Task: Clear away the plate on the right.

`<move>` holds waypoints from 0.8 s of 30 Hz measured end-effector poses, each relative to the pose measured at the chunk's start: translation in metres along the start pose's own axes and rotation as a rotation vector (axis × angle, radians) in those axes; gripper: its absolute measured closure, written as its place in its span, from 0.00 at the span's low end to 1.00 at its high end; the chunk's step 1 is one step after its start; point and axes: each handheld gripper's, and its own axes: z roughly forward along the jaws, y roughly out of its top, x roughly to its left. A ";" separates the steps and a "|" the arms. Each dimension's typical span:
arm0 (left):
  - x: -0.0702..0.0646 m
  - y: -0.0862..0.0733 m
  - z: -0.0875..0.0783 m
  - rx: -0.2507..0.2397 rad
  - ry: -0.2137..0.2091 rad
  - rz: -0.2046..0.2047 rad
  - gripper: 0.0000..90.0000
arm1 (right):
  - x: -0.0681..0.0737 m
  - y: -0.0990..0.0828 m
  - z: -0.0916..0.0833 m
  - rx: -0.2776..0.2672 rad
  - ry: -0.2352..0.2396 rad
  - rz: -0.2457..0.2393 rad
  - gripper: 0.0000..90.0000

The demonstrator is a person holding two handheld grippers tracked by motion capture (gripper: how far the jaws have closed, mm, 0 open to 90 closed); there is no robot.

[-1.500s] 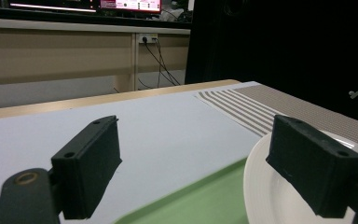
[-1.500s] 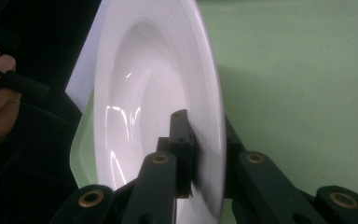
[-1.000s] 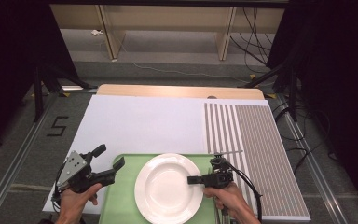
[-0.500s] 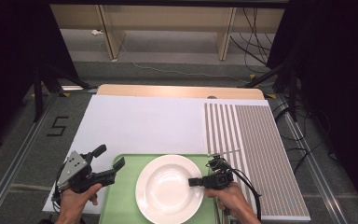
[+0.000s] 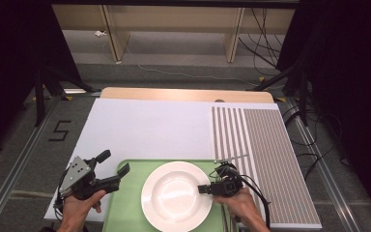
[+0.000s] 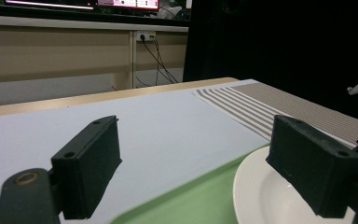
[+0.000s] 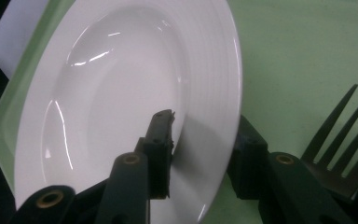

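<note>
Little has shifted since the earlier frame — only the right claw (image 5: 204, 189), whose jaws have just been opening, the white plate's (image 5: 176, 195) rim between them, one jaw above, one below, grip apparently slackened. Plate sits on the green tray (image 5: 128, 203) at the counter's (image 5: 149, 128) near edge — placement looks done; withdrawal remains. Left claw (image 5: 115, 169) hovers apart, empty. A fork (image 7: 342, 128) lies beside the plate.

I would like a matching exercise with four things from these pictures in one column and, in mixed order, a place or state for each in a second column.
1. round white plate
2. flat green tray
3. dark fork
4. left gripper

a. open, nothing between its jaws
b. lies on the green surface beside the plate
c. its rim is between the right gripper's jaws
d. under the plate

Pairs: 1-c, 2-d, 3-b, 4-a
</note>
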 end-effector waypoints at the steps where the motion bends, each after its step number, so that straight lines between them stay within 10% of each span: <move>1: 0.000 0.000 0.000 -0.001 -0.001 -0.001 0.18 | -0.001 0.000 0.000 0.010 -0.004 -0.016 0.68; 24: 0.000 0.000 0.000 0.005 -0.015 -0.004 0.18 | 0.007 0.002 -0.032 -0.158 -0.081 -0.119 0.34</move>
